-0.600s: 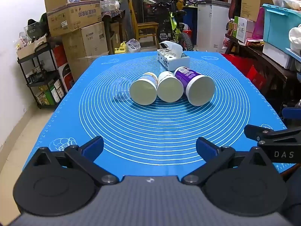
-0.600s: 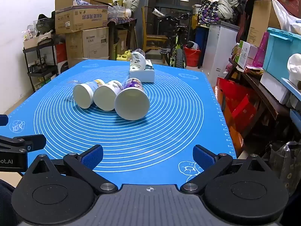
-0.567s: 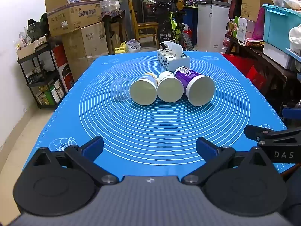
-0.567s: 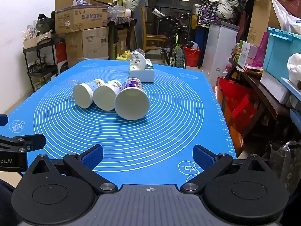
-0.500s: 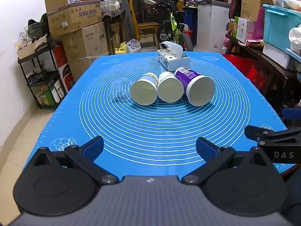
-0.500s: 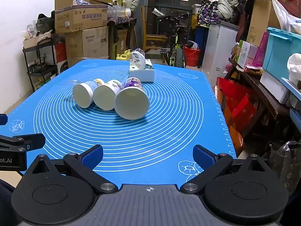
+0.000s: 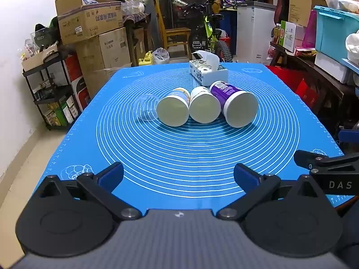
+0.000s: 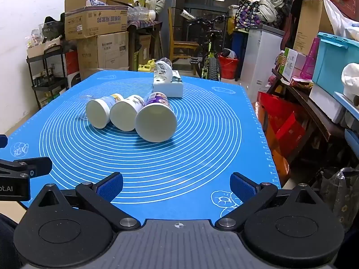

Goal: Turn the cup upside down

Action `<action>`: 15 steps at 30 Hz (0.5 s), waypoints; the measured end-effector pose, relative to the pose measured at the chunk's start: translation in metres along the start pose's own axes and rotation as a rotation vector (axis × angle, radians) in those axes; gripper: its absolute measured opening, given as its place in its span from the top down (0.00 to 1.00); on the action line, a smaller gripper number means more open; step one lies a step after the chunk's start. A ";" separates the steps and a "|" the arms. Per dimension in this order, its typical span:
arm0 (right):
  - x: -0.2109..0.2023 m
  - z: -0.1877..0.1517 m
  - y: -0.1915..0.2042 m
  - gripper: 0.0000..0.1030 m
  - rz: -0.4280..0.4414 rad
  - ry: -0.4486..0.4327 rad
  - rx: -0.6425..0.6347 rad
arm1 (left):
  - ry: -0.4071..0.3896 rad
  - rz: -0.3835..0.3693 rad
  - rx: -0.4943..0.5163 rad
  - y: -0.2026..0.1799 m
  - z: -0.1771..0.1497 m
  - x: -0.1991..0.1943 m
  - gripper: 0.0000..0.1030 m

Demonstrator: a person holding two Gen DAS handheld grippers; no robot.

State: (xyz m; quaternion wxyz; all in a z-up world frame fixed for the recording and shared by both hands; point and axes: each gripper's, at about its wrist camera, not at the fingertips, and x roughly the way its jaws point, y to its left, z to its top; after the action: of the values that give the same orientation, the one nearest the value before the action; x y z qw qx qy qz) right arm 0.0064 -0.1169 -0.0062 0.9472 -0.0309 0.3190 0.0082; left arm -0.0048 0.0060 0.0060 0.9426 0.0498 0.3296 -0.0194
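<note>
Three paper cups lie on their sides in a row on the blue mat [image 7: 179,157], mouths toward me: a blue-and-yellow cup [image 7: 172,109], a white cup [image 7: 204,107] and a purple cup [image 7: 237,107]. A clear plastic cup [image 7: 145,107] lies on its side to their left. In the right wrist view they show as the blue-and-yellow cup [image 8: 101,112], white cup [image 8: 125,114] and purple cup [image 8: 157,121]. My left gripper [image 7: 178,176] and right gripper [image 8: 176,186] are both open and empty, near the mat's front edge, well short of the cups.
A tissue box [image 7: 208,72] stands behind the cups, also in the right wrist view [image 8: 168,85]. Cardboard boxes [image 7: 94,27] and a shelf stand left of the table. A bicycle [image 7: 206,35] is behind; bins and red bags crowd the right side [image 8: 291,123].
</note>
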 end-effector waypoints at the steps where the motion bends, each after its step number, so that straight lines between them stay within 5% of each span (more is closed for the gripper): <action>1: 0.000 0.000 0.000 0.02 0.000 0.000 0.000 | 0.000 0.000 0.000 0.000 0.000 0.000 0.00; 15: 0.000 -0.001 -0.003 0.02 0.000 0.002 -0.002 | 0.001 0.003 0.003 0.000 0.001 0.002 0.00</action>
State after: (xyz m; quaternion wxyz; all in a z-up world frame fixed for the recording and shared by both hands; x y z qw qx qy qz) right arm 0.0058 -0.1199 -0.0073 0.9468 -0.0317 0.3201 0.0087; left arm -0.0027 0.0057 0.0058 0.9424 0.0519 0.3298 -0.0184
